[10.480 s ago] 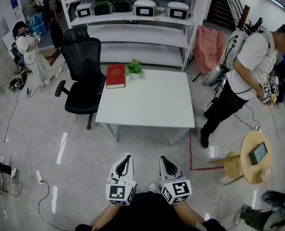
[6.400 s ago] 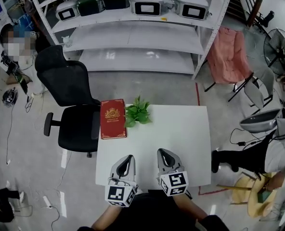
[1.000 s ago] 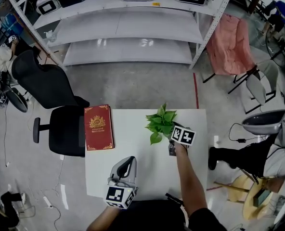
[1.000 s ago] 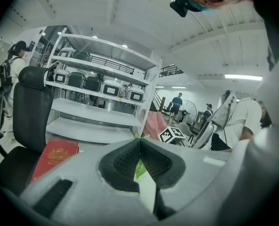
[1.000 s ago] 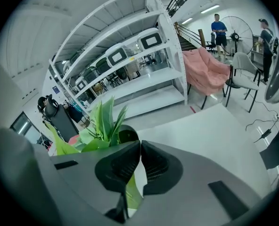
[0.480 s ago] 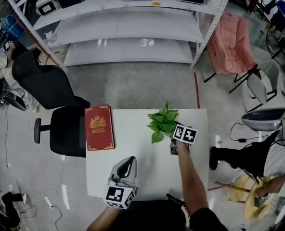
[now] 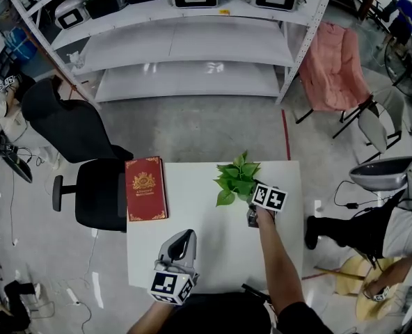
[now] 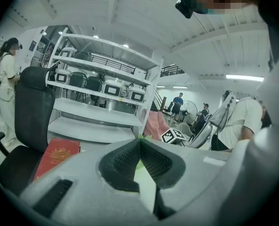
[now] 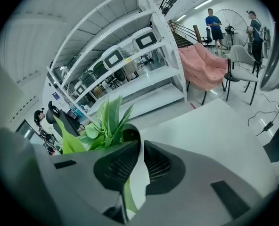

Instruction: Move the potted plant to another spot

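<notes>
Risk comes mostly from the thin hold: my right gripper point(image 9: 140, 146) pinches only the rim wall of the potted plant point(image 7: 235, 178), which is over the far right part of the table point(image 7: 192, 218). If I tilt it or move fast, the pot may slip out and tip. My left gripper point(image 8: 139, 142) is closed on nothing, near me.
</notes>
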The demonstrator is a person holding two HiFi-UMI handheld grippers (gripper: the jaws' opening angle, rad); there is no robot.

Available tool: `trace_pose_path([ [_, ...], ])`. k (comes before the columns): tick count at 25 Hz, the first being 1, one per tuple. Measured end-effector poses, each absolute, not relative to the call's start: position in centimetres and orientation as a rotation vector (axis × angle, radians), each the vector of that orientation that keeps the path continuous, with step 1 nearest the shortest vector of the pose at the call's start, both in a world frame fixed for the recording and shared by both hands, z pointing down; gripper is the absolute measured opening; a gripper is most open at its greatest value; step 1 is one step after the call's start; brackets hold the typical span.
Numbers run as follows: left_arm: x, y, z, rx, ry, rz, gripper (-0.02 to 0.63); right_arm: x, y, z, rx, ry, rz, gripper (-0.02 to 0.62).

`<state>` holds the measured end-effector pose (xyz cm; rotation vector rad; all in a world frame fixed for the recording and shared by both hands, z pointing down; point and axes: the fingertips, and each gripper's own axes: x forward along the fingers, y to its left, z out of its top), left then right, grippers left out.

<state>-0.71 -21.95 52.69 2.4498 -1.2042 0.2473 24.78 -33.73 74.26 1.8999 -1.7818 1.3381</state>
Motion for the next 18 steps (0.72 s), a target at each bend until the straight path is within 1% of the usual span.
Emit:
trace_pose_path([
  [9, -0.7, -20.0, 52.0, 2.481, -1.179, 0.244, 0.017, 25.2, -32.0, 72.9, 1.972, -1.801, 1.306, 0.02],
  [18, -0.9, -16.6, 50.5, 2.533, -1.136, 0.205, 0.017, 25.7, -27.9, 68.7, 2.053, -1.821, 1.197, 0.02],
])
